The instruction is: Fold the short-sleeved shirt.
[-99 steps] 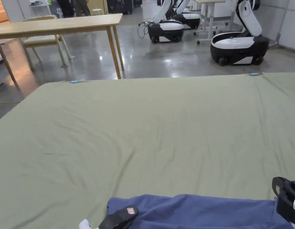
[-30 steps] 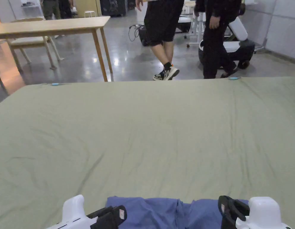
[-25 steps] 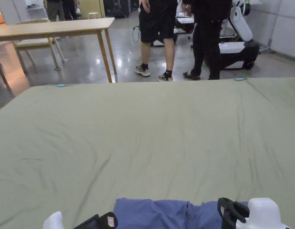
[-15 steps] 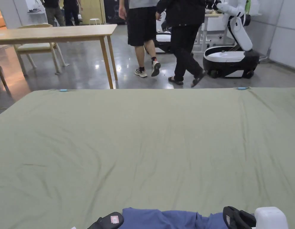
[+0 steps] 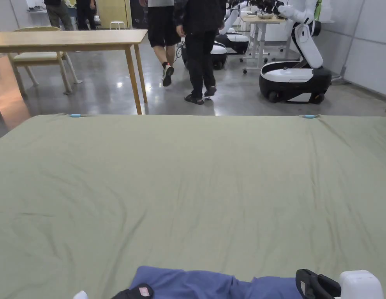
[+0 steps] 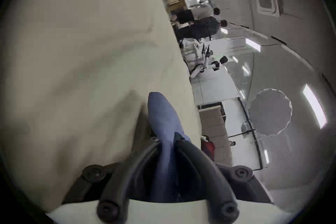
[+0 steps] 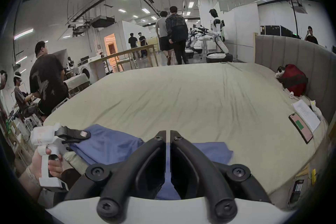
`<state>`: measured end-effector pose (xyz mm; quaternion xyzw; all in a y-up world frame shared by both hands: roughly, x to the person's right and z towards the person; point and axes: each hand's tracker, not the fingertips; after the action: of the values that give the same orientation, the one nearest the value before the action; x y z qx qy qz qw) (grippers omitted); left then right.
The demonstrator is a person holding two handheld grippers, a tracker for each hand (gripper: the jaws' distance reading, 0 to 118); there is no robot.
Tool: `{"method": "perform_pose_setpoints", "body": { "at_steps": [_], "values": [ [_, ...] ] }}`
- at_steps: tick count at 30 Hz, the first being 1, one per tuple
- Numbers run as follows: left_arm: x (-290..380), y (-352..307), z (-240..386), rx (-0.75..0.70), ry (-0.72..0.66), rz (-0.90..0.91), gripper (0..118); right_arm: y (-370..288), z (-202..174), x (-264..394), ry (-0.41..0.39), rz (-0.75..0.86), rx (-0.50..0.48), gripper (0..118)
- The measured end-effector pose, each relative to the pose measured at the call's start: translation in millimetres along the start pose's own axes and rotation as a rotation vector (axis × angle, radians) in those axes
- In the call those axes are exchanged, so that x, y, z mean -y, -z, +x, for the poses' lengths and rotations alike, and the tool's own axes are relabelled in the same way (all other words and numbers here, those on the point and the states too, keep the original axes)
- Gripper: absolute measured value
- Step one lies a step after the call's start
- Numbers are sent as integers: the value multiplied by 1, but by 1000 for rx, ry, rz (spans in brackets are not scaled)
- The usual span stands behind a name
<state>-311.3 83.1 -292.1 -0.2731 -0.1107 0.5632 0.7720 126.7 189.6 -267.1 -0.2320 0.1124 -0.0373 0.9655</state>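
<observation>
Two passers-by [image 5: 188,43] have walked farther off since earlier. The shirt [image 5: 211,282] lies bunched at the bed's [image 5: 196,183] near edge. Left tongs [image 6: 168,140] and right tongs [image 7: 168,134] each clench its blue cloth.

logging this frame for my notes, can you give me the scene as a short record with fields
surface: olive-green sheet spread over a wide bed, wrinkled
garment: blue shirt bunched along the near edge
left gripper: fingers closed on a fold of the shirt
right gripper: fingers together, with shirt cloth between them lower down
other items: phone and paper sheet at the right side of the bed, red bag beyond them
background: two people walking away, wheeled white robot, wooden table
</observation>
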Motion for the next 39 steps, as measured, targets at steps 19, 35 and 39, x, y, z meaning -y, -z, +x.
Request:
{"method": "perform_pose_setpoints", "body": {
  "at_steps": [19,35,39],
  "values": [
    [195,117,200,-364,1228,-38,7,-26,43,17,37,6,53,6],
    [141,76,206,-161,910,12,98,-36,78,21,91,23,57,6],
    [116,98,162,-259,721,-140,7,-28,72,21,105,10,41,6]
  ]
}}
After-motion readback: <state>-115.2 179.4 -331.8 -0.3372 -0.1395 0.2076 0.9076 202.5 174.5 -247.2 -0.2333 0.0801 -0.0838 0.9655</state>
